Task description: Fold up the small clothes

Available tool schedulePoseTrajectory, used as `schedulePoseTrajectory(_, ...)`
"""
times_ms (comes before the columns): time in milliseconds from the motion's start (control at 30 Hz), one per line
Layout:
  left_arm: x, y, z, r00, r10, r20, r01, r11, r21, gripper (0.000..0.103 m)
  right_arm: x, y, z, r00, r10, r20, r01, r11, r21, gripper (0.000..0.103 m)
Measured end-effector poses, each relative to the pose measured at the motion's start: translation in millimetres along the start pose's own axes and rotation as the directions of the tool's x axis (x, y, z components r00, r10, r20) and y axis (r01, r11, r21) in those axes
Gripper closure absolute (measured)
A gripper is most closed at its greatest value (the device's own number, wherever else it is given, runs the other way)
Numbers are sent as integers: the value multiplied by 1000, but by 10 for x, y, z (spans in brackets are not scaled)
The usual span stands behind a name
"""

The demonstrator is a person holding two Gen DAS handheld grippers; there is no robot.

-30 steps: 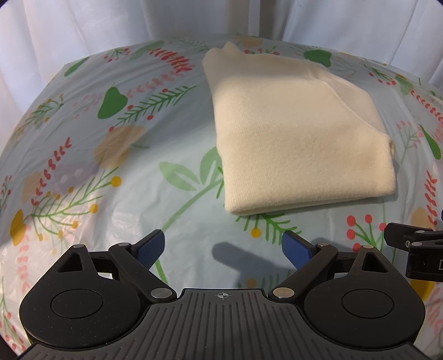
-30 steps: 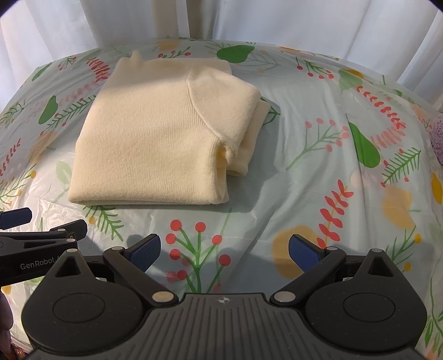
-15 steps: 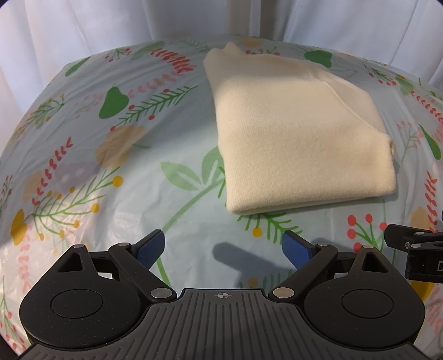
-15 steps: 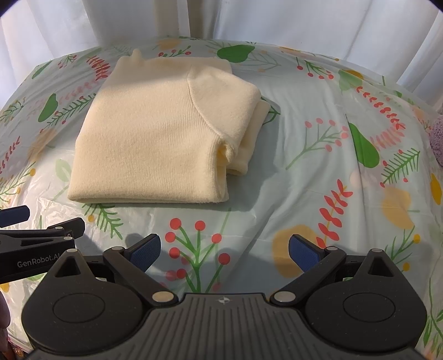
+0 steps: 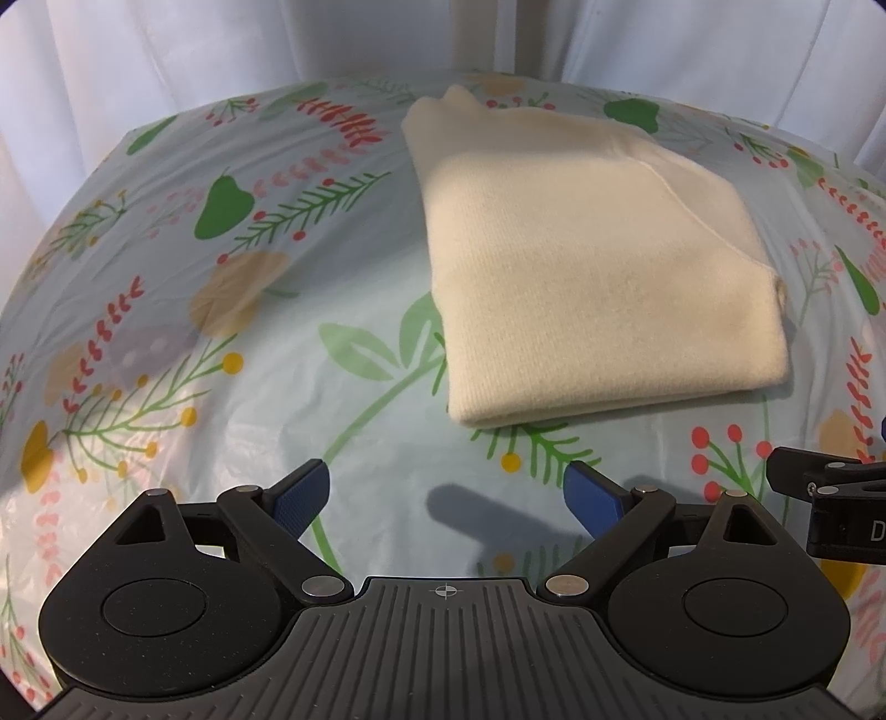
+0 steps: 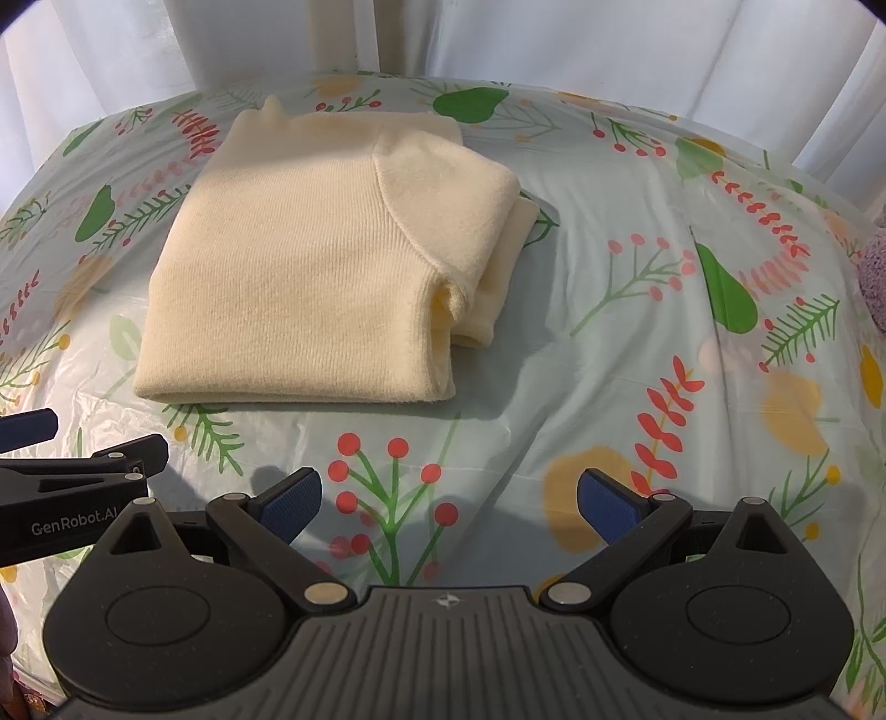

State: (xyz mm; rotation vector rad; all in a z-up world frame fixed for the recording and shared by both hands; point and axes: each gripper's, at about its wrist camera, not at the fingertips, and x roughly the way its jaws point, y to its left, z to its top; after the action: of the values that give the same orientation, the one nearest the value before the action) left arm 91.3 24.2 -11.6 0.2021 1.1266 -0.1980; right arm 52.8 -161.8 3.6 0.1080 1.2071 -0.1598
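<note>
Cream sweater (image 5: 598, 271) lies folded into a neat rectangle on the desk (image 5: 166, 310), which wears a pale floral plastic cover w/ red berries, green pears, yellow blobs. In the right wrist view the sweater (image 6: 310, 277) shows its folded sleeve stacked on the right side, thick edge facing the cameras. Left gripper (image 5: 448, 495) is spread wide, blue pads apart, holding nothing, hovering near the sweater's front edge w/o touching. Right gripper (image 6: 449, 498) also wide, nothing in it, sits over red berry print, sweater ahead & to its left. Readable text: "GenRobot.AI" on the left gripper's (image 6: 66, 487) side in right view; just a "D" at the frame edge on the right gripper's (image 5: 830, 498) body in left view. White curtain (image 6: 554, 39) behind.
</note>
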Motion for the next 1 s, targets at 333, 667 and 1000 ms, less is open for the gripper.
schedulePoseTrajectory(333, 12, 6, 5, 1000, 0, -3, 1, 1000, 4, 8, 7, -15, 4, 1000, -6, -1, 6, 1000, -2, 4)
schedulePoseTrajectory(667, 27, 4, 19, 1000, -2, -7, 2, 1000, 1, 8, 3, -3, 28, 1000, -14, 0, 14, 1000, -7, 4)
schedulePoseTrajectory(1000, 34, -17, 17, 1000, 6, 15, -6, 999, 31, 8, 12, 17, 39, 1000, -23, 3, 23, 1000, -16, 4)
